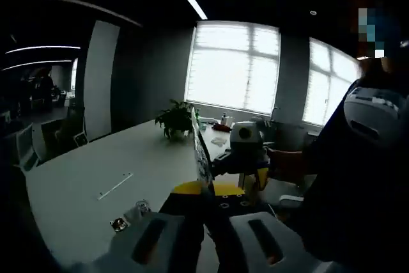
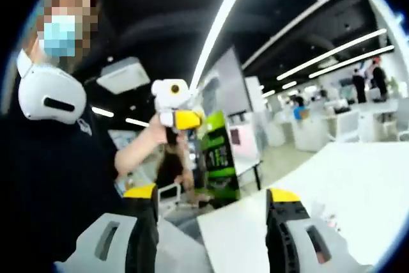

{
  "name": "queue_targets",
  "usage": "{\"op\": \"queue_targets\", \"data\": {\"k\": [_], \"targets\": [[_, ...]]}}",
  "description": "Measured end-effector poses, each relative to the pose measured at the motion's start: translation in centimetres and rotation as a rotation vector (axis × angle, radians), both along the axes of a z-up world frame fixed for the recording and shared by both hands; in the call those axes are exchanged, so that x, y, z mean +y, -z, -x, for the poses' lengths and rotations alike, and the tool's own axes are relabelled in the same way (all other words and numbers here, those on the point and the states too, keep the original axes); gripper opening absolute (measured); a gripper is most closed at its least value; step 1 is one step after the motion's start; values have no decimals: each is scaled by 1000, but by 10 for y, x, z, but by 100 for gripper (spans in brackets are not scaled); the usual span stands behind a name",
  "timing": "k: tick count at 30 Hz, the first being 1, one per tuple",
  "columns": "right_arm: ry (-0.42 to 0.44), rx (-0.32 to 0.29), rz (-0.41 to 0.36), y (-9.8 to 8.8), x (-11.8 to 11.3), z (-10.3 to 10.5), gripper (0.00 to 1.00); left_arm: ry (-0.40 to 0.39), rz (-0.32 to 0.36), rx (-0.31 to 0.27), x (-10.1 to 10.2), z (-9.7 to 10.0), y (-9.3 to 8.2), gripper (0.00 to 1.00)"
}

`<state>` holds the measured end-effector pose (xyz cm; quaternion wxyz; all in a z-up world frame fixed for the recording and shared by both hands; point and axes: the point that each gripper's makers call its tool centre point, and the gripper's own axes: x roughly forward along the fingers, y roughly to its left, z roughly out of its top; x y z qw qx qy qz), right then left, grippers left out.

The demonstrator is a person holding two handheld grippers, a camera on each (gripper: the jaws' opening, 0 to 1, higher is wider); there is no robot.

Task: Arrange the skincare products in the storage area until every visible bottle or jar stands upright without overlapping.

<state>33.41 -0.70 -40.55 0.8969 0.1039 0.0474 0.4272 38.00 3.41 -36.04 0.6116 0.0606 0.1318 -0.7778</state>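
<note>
My left gripper (image 1: 209,190) is held up above a long white table (image 1: 96,171), its yellow-tipped jaws close together with nothing seen between them. It also appears as a white and yellow tool (image 2: 174,108) raised in a person's hand. Two small, jar-like things (image 1: 130,215) lie on the table by the left jaw, too small to identify. My right gripper (image 2: 211,194) is open, its jaws wide apart over the table corner (image 2: 243,234). It also shows beyond the left jaws as a white-boxed tool (image 1: 246,142) in a hand.
A thin patterned board (image 1: 199,148) stands edge-on just past the left jaws; a green sign (image 2: 217,158) stands at the table's corner. A potted plant (image 1: 174,119) and small bottles (image 1: 223,119) sit at the far end by the windows. The person (image 1: 364,177) stands on the right.
</note>
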Motion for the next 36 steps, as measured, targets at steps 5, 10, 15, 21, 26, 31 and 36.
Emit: {"op": "queue_targets", "data": {"k": [5, 10, 15, 21, 26, 31, 36], "targets": [[-110, -26, 28, -25, 19, -11, 65, 97, -57, -4, -2, 15, 0, 0], [-300, -5, -12, -28, 48, 4, 32, 158, -114, -10, -3, 27, 6, 0], [-294, -4, 7, -20, 55, 1, 17, 198, -141, 24, -1, 34, 10, 0], [-261, -3, 11, -16, 54, -3, 1, 222, -162, 75, -2, 34, 15, 0], [-236, 15, 19, -8, 51, -8, 0, 215, -182, 107, -3, 31, 23, 0], [-198, 34, 11, -4, 48, -13, 0, 205, -192, 121, -5, 27, 25, 0], [-167, 32, -48, -10, 42, -17, 0, 193, -108, 159, -12, 23, 13, 0]]}}
